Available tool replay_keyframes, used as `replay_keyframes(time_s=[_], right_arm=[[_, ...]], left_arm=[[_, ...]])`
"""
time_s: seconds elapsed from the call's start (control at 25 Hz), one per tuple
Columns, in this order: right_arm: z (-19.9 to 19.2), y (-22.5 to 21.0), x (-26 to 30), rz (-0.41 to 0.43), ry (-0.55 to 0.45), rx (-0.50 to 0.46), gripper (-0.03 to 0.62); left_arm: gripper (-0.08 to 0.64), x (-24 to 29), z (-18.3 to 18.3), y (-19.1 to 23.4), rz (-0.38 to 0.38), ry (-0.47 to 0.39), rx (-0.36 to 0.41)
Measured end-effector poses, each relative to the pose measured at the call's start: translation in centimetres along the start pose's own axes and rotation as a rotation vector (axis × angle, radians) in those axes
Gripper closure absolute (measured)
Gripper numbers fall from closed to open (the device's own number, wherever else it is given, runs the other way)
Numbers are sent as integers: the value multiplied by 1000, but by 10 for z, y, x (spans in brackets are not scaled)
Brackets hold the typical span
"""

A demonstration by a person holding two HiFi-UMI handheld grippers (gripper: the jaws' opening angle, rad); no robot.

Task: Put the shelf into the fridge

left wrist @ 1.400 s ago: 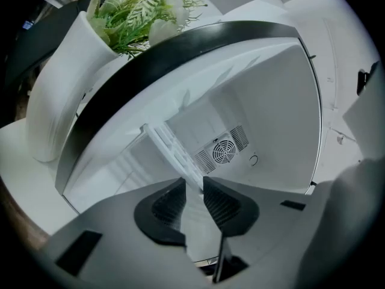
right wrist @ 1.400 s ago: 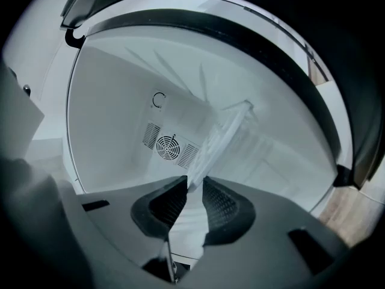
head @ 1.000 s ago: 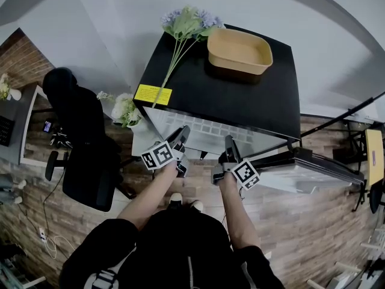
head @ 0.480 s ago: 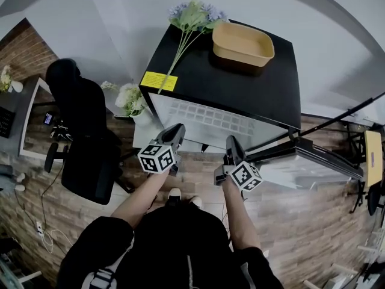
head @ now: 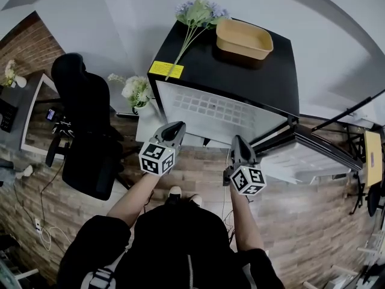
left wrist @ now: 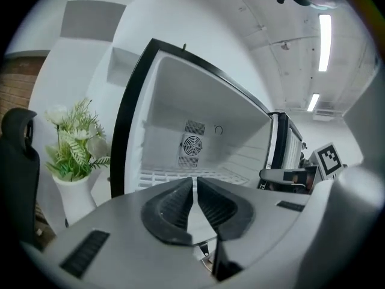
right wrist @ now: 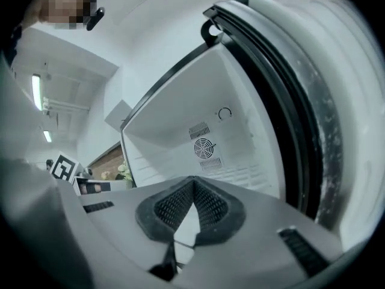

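Holding left tool and right tool just in front of the fridge opening, both pinched closed on nothing. Seeing shelf lying flat inside the fridge, seemingly seated. Worth confirming both side edges sitting level. Finding rear fan only in gripper views; tray atop the fridge only in head view.

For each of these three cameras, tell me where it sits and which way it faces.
Head view: on the head, looking steeply down at the open fridge; arms, left gripper, right gripper show.
Left gripper view: rides that gripper, faces the fridge's interior; shut jaws show.
Right gripper view: same, from the door side; shut jaws.
Both gripper views share the rear fan.
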State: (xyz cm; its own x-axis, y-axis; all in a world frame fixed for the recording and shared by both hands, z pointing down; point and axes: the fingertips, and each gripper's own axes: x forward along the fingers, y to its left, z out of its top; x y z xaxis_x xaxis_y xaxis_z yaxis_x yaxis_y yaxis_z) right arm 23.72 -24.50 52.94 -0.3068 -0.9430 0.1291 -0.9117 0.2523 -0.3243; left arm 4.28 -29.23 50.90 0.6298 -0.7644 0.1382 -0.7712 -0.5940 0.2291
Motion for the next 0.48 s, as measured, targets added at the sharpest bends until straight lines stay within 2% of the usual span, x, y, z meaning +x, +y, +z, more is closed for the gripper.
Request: replay_keyframes(time_s=[0.16, 0.48], right_arm=[[3, 7, -13, 2, -6, -56, 586], [6, 10, -32, -6, -20, -73, 586]], left_arm=[[518, -9, 6, -9, -17, -9, 44], [518, -19, 5, -19, -32, -8, 66]])
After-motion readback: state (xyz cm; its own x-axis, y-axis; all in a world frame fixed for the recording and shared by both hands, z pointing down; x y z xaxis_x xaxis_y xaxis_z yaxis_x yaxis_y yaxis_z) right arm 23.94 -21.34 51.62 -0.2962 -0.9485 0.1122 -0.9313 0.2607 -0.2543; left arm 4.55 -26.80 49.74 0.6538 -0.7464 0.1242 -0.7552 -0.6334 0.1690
